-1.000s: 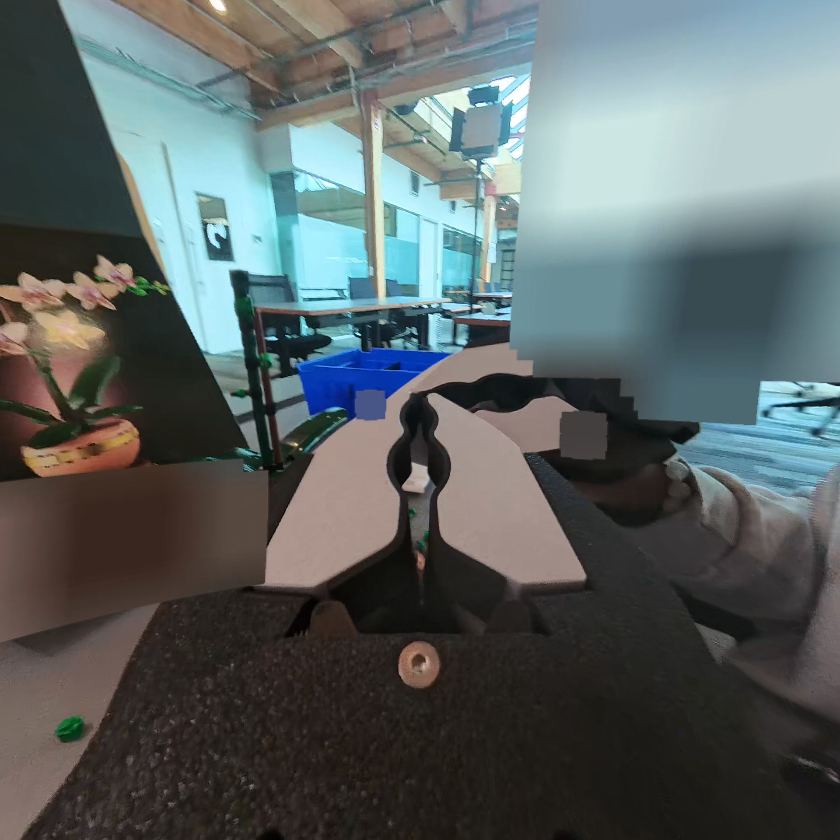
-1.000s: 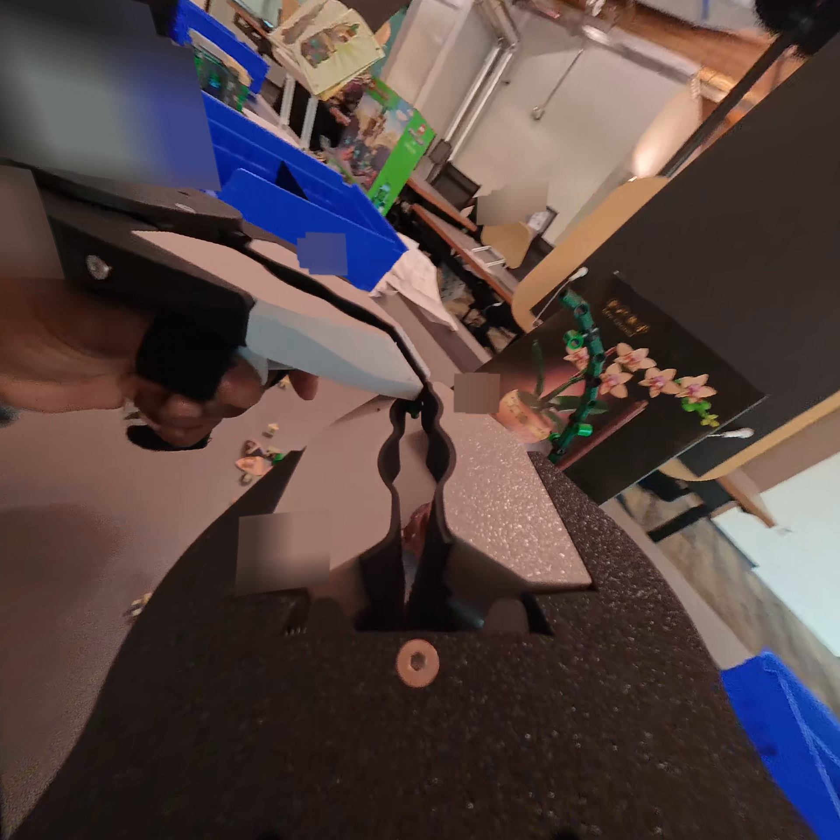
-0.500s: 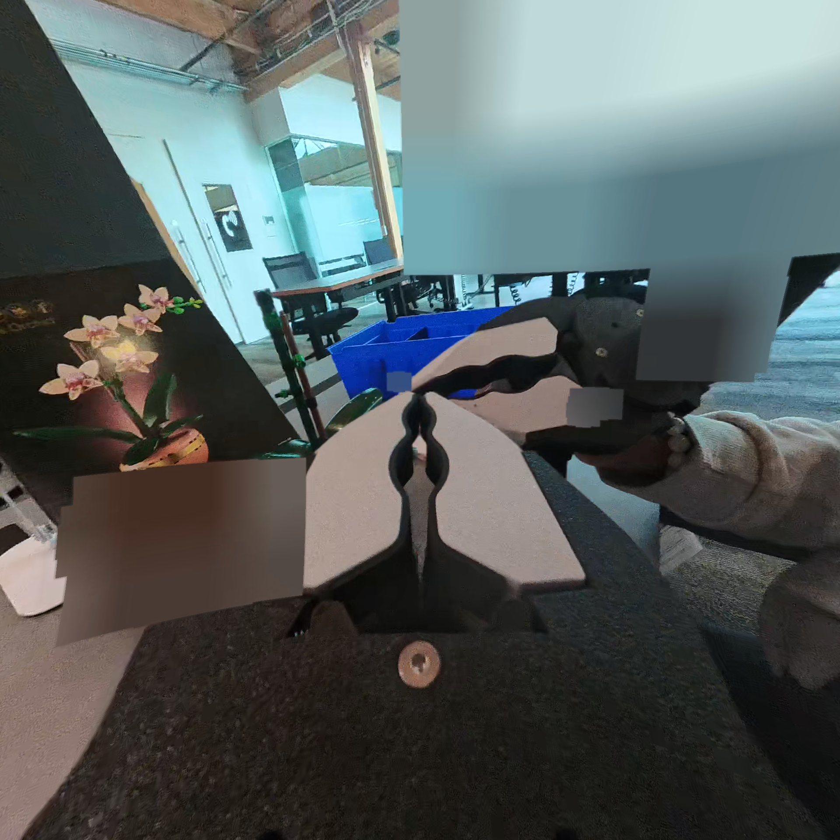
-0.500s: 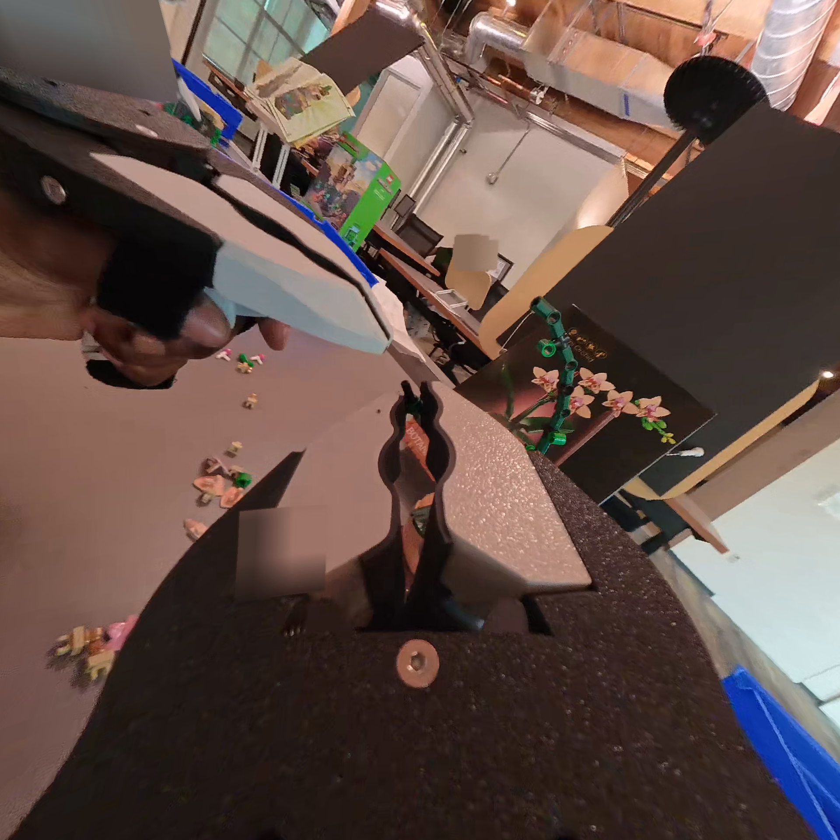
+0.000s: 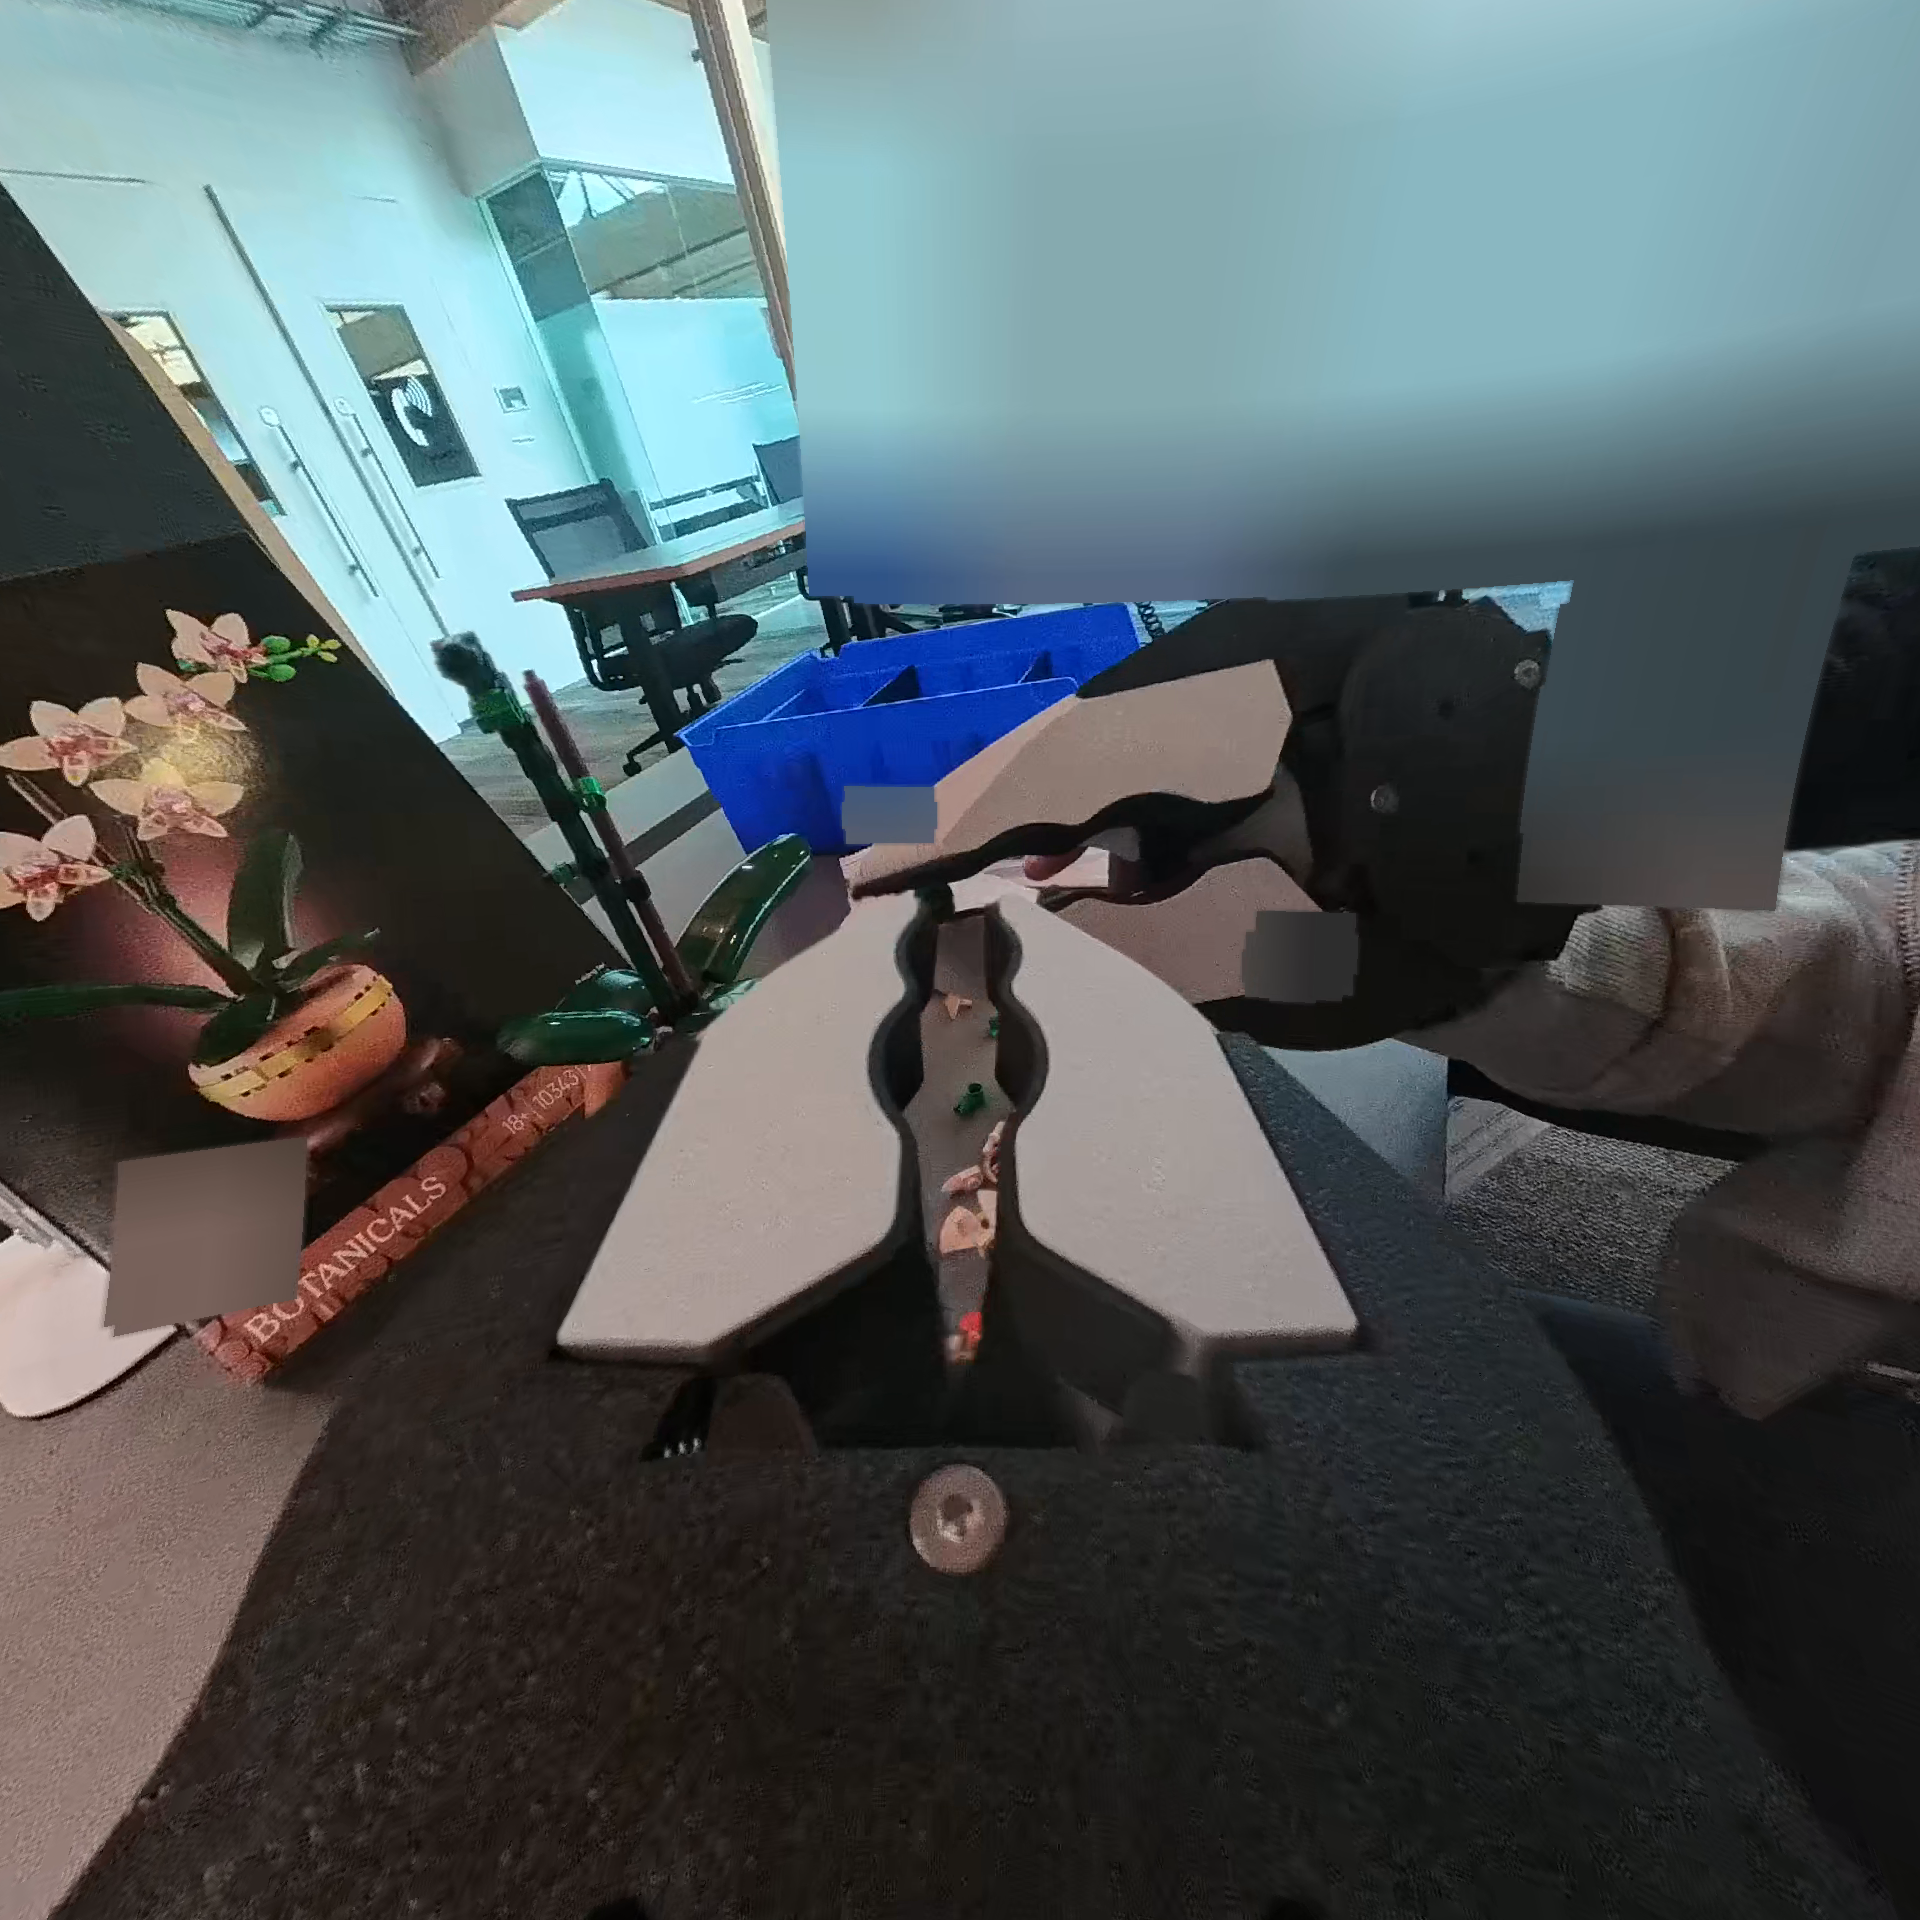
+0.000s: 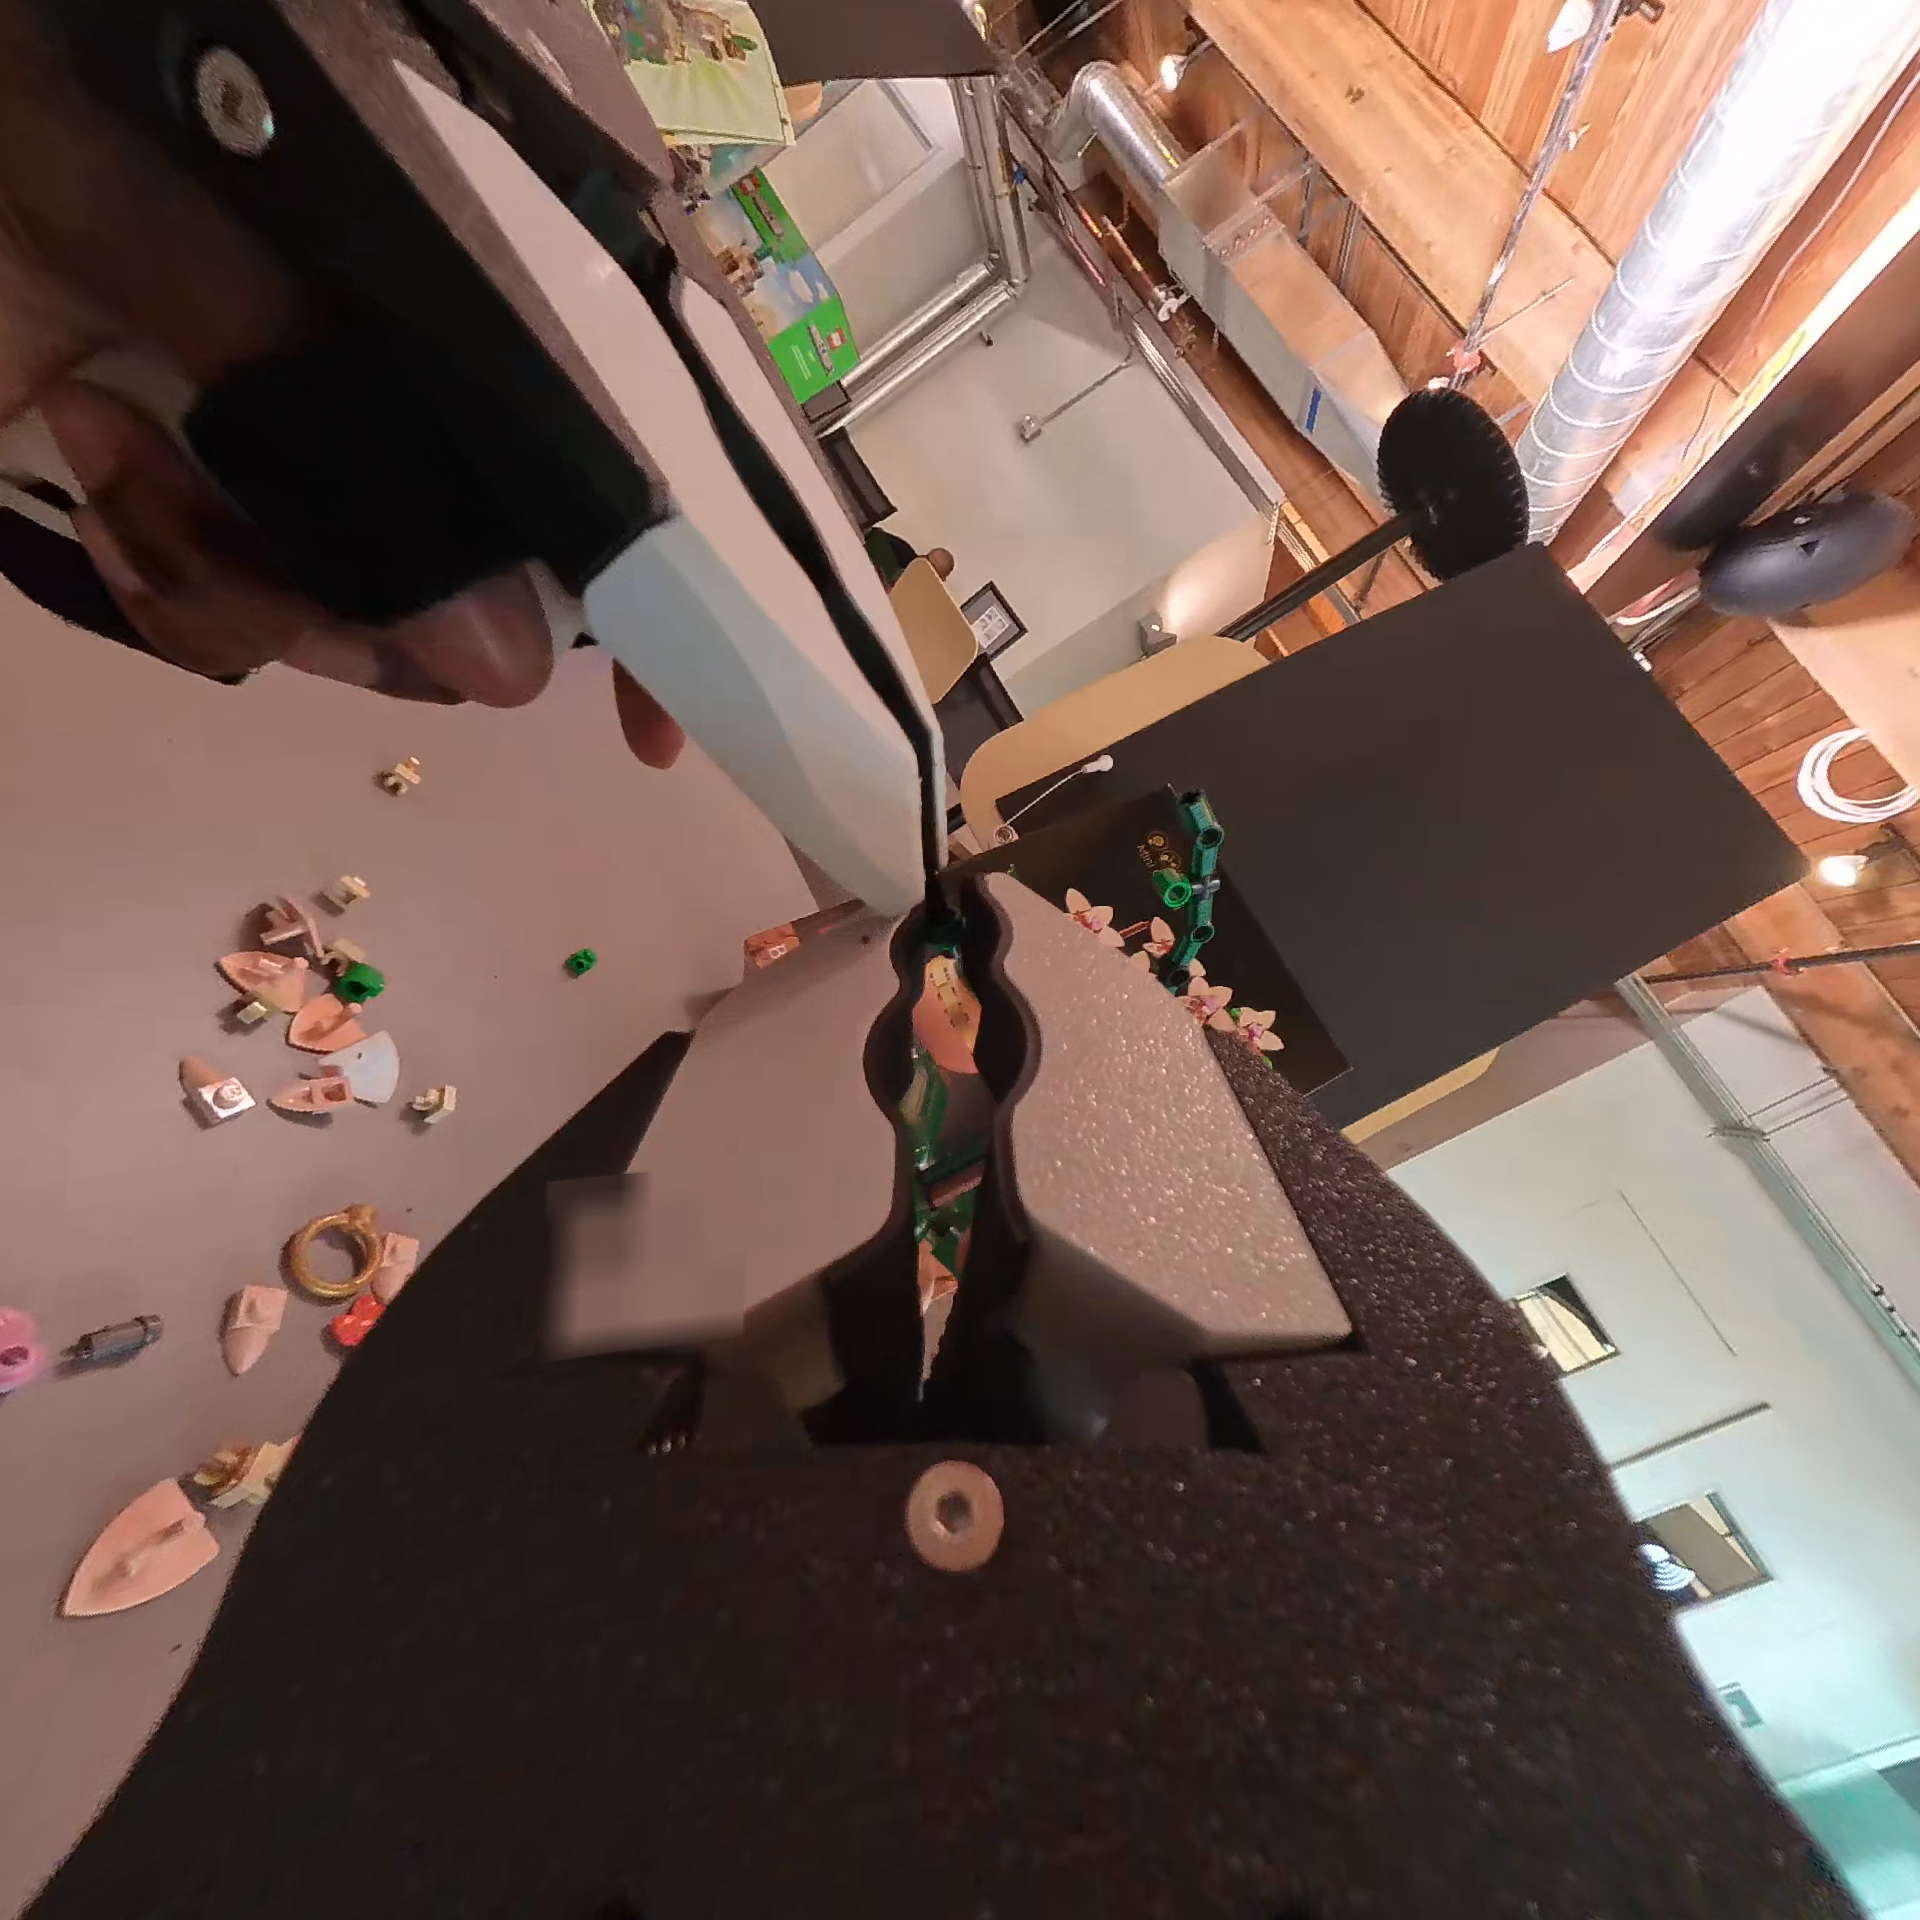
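- The left wrist view looks forward along the left gripper (image 5: 954,920), roughly level and upright, low over the grey table (image 5: 125,1538). The orchid box (image 5: 239,935) stands close at 9 o'clock, the blue bin (image 5: 831,748) farther off at 12 o'clock.
- The right wrist view looks along the right gripper (image 6: 948,914) and is rolled hard: the table (image 6: 520,831) fills 9 o'clock, the wooden ceiling (image 6: 1558,208) sits at 1 o'clock.
- Each view catches the other gripper very near, tips almost meeting at frame centre.
- Both views share the orchid box (image 6: 1299,997), the green stem model (image 5: 582,831) and scattered small pieces (image 6: 301,1018).
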The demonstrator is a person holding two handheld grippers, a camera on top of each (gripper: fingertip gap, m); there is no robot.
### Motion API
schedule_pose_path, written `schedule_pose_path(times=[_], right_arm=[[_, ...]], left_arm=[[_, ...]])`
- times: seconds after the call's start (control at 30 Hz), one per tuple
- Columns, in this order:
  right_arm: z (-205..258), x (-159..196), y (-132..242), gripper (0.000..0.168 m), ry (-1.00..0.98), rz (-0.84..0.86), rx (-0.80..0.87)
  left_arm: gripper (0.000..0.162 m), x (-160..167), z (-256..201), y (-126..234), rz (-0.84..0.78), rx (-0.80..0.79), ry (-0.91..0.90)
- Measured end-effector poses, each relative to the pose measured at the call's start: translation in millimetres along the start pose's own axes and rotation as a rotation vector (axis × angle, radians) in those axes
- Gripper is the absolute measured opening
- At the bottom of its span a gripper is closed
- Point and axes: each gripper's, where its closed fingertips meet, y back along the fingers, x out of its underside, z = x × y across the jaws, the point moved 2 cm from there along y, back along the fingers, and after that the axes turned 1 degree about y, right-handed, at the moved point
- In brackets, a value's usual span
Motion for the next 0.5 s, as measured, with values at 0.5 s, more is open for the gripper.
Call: schedule_pose_path(times=[0.5], right_arm=[[0.8,-10.3,4.1,0.006,0.106,-0.094,0.017]], left_arm=[[0.004,-4.2,-2.2,1.4,-0.035,0.037,0.040]])
